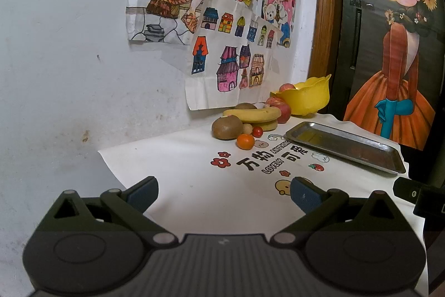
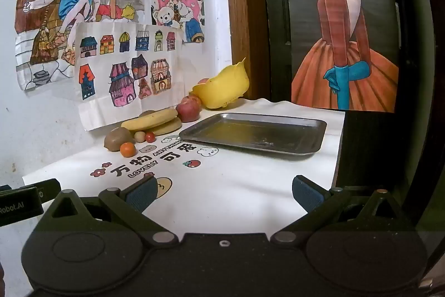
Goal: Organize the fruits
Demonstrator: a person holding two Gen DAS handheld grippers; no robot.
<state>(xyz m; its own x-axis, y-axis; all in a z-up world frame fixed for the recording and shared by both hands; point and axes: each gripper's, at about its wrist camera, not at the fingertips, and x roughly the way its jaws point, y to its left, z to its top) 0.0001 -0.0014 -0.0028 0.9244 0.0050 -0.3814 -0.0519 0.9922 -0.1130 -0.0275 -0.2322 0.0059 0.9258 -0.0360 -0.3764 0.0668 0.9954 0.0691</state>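
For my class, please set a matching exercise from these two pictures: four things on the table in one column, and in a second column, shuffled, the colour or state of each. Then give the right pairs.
Column one
1. bowl
2. tray
3. small orange fruit
4. left claw

Column two
A. grey metal, nothing in it
B. open, holding nothing
C. yellow, with a fruit showing over its rim
D. lying on the cloth in front of the brown kiwi

Right pairs: 1-C, 2-A, 3-D, 4-B
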